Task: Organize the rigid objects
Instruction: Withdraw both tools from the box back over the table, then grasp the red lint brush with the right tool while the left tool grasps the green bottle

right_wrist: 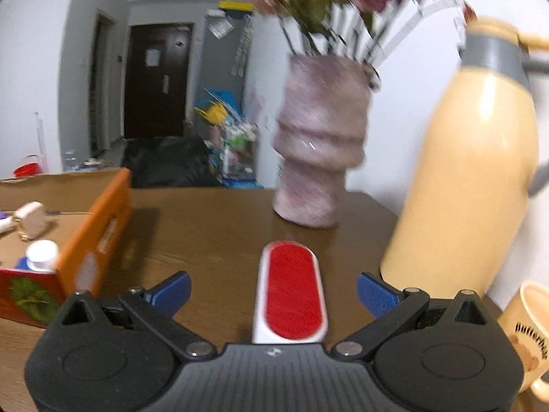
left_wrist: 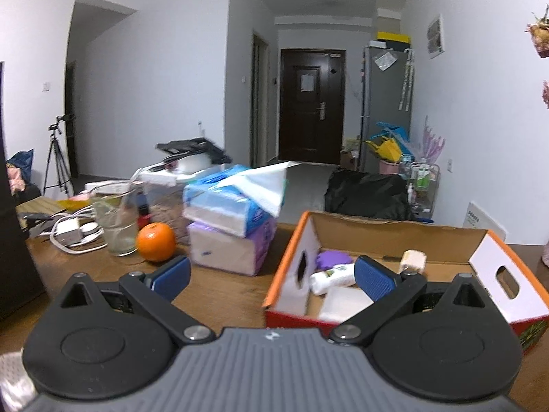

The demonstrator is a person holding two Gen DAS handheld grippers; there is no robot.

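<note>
Right wrist view only: lint brush (right_wrist: 293, 292) between spread right gripper (right_wrist: 273, 288) fingers.

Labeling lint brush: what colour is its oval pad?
Red, set in a white body: lint brush, clearest in the right wrist view.

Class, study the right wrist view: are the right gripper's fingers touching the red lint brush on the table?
Apart. The right wrist view shows bare table between the lint brush and each blue finger of the open right gripper.
</note>
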